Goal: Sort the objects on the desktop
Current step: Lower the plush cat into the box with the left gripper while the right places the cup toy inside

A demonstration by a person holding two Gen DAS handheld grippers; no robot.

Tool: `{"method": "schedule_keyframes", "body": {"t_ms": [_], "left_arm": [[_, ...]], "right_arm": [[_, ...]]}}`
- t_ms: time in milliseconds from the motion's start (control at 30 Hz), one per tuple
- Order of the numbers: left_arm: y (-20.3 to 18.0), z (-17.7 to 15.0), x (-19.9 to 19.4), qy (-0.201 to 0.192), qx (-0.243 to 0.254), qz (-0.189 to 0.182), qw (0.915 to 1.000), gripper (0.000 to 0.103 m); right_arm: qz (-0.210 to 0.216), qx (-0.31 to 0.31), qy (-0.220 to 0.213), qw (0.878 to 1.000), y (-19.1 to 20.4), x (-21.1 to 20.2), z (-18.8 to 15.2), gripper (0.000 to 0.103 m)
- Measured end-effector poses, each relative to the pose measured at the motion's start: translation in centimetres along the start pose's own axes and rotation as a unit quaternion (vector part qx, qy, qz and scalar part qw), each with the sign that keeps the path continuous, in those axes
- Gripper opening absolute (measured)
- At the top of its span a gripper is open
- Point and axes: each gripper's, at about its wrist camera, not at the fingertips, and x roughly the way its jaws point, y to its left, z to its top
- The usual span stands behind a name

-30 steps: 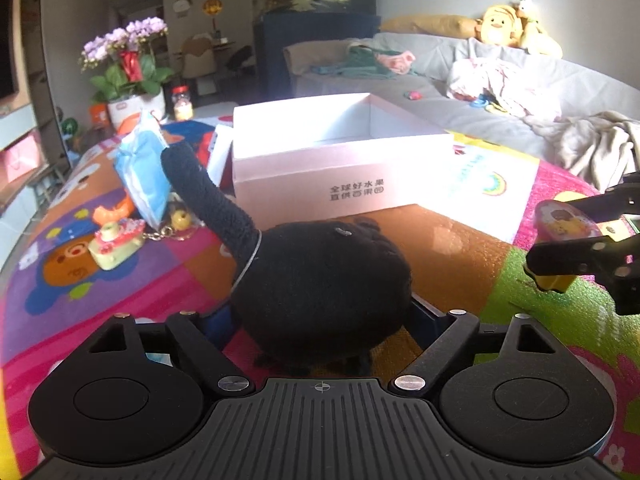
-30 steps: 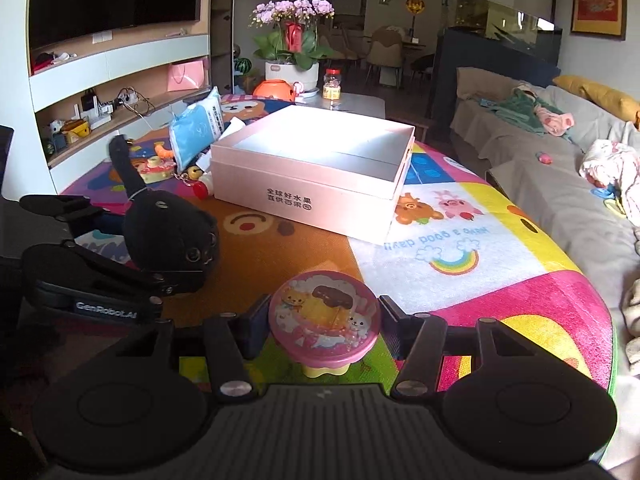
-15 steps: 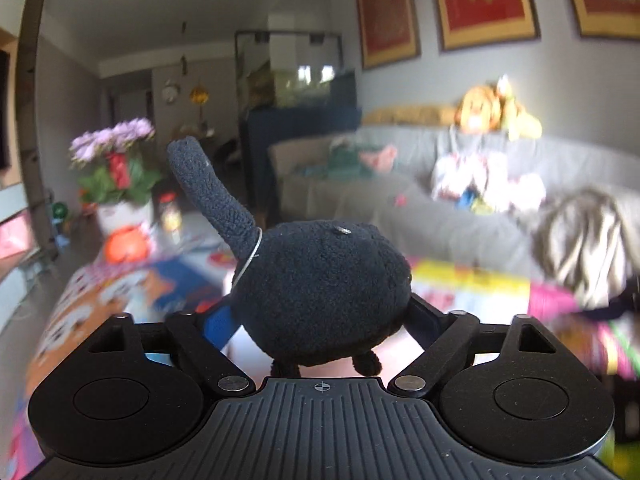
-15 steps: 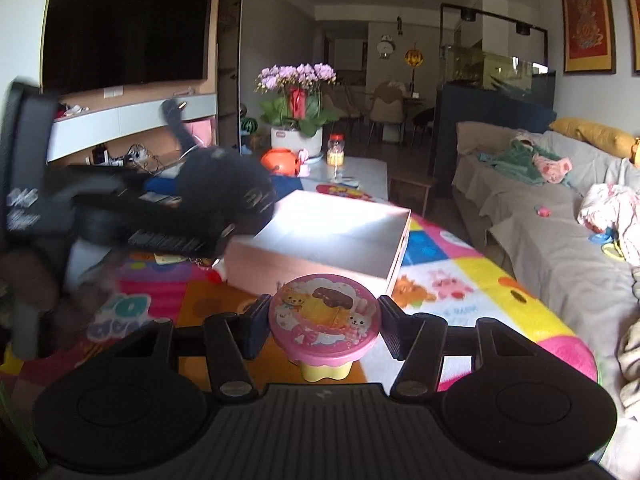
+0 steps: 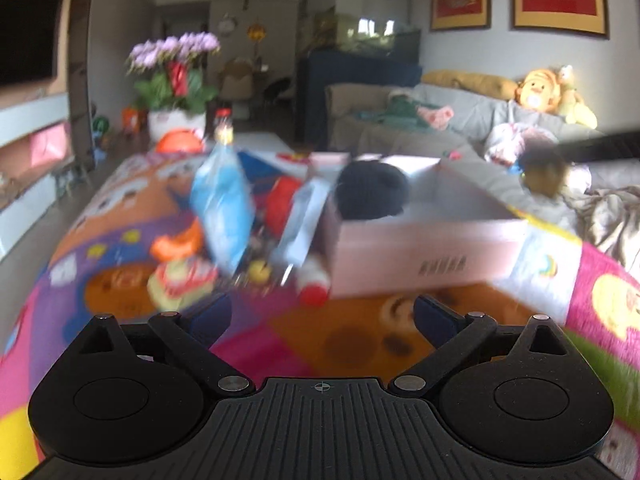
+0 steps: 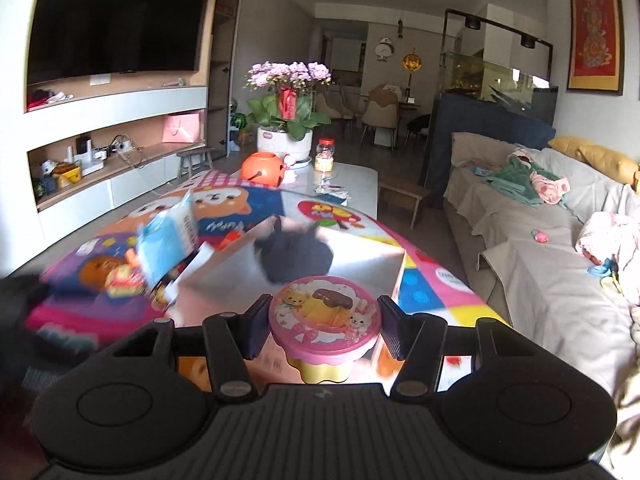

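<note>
Two grippers appear above a tabletop [image 5: 352, 336] covered with a bright cartoon-print cloth. Left gripper [image 5: 322, 314]: its jaws are opening and stand wide apart with nothing between them; only the cloth shows in the gap. Ahead of these jaws sits the pink box [image 5: 424, 254], and the black plush toy [image 5: 372, 194], blurred, is in the box's near-left part, well clear of the jaws. To the left of the box, ahead and left of the left jaws, lie a blue packet [image 5: 222, 216], a small yellow-and-pink toy [image 5: 180, 284] and other items too blurred to name. Right gripper [image 6: 322, 330]: its jaws are clenched on the round pink-lidded tin [image 6: 324, 320], one pad against each side of the lid. Just beyond this tin lies the same box [image 6: 360, 264], with the plush toy [image 6: 296, 256] inside it, directly ahead of the right jaws.
</note>
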Motion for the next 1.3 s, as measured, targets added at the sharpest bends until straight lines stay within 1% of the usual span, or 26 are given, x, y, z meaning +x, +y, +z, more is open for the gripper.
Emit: {"method": "schedule_keyframes", "body": {"t_ms": [100,133,167,200,267,367,400,433,500,567,700,800,867,900,933,967,1000,1033,1100,1167,1200,1300], "left_arm": [[1.2,-0.1,0.0,0.003,-0.014,0.004,0.9999,0.101],[1.6,0.0,0.0,0.002,-0.019,0.008,0.9998,0.101],[1.7,0.4,0.1,0.001,-0.024,0.012,0.9997,0.101],[2.0,0.4,0.0,-0.001,-0.027,0.016,0.9995,0.102],[2.5,0.3,-0.2,-0.003,-0.030,0.025,0.9992,0.102],[2.8,-0.1,-0.1,-0.005,-0.027,0.044,0.9987,0.102],[3.0,-0.2,-0.1,-0.008,-0.025,0.055,0.9981,0.102],[3.2,-0.2,-0.1,-0.011,-0.024,0.069,0.9973,0.102],[3.7,-0.2,-0.1,-0.013,-0.029,0.090,0.9954,0.102],[4.3,-0.2,-0.2,-0.009,-0.045,0.091,0.9948,0.102],[4.7,-0.8,-0.6,-0.005,-0.054,0.085,0.9949,0.102],[4.8,-0.9,-0.9,-0.014,-0.060,0.082,0.9947,0.103],[5.1,-1.0,-0.9,-0.014,-0.068,0.079,0.9945,0.103],[5.2,-1.0,-0.9,-0.016,-0.072,0.078,0.9942,0.103],[5.4,-1.1,-1.0,-0.016,-0.078,0.077,0.9939,0.103],[5.5,-1.1,-1.1,-0.017,-0.084,0.075,0.9935,0.103],[5.7,-1.2,-1.1,-0.017,-0.089,0.074,0.9931,0.103],[5.8,-1.2,-1.1,-0.017,-0.093,0.074,0.9928,0.103],[5.9,-1.2,-1.1,-0.014,-0.099,0.073,0.9923,0.103],[5.9,-1.2,-1.1,-0.016,-0.099,0.074,0.9922,0.103],[5.9,-1.2,-1.1,-0.017,-0.099,0.074,0.9922,0.103],[5.7,-1.2,-1.1,-0.017,-0.095,0.075,0.9924,0.103]], "right_arm": [[-0.026,0.008,-0.026,0.999,-0.1,2.8,2.0,0.057],[-0.039,0.017,-0.033,0.999,0.0,3.8,2.3,0.069],[-0.047,0.027,-0.032,0.998,0.0,4.8,2.8,0.073],[-0.049,0.035,-0.031,0.998,0.1,5.5,3.1,0.074],[-0.036,0.034,-0.019,0.999,0.9,6.4,3.3,0.074],[-0.008,0.016,-0.004,1.000,2.9,6.9,2.5,0.073],[0.005,0.006,0.001,1.000,3.6,6.9,2.3,0.070],[0.016,-0.009,0.006,1.000,4.5,7.0,2.2,0.064],[0.028,-0.052,0.016,0.998,6.9,7.5,1.7,0.056],[0.038,-0.074,0.022,0.996,9.1,8.0,1.5,0.055],[0.051,-0.044,0.044,0.997,11.4,10.6,2.6,0.055],[0.034,-0.035,0.052,0.997,12.7,12.9,3.1,0.055],[0.021,-0.046,0.055,0.997,13.8,14.3,3.2,0.054],[0.015,-0.054,0.058,0.997,13.7,14.5,3.2,0.045],[0.012,-0.061,0.067,0.996,13.9,14.9,3.2,0.031],[0.022,-0.057,0.071,0.996,13.7,14.8,3.3,0.028],[0.029,-0.049,0.071,0.996,13.4,14.3,3.3,0.021],[0.035,-0.045,0.066,0.996,13.3,13.5,3.3,0.019],[0.036,-0.048,0.045,0.997,13.0,11.7,3.1,0.018],[0.055,-0.041,0.037,0.997,12.1,9.5,2.7,0.018],[0.063,-0.034,0.038,0.997,11.5,8.4,2.4,0.017],[0.098,0.002,0.061,0.993,9.0,4.9,1.6,0.017]]}}
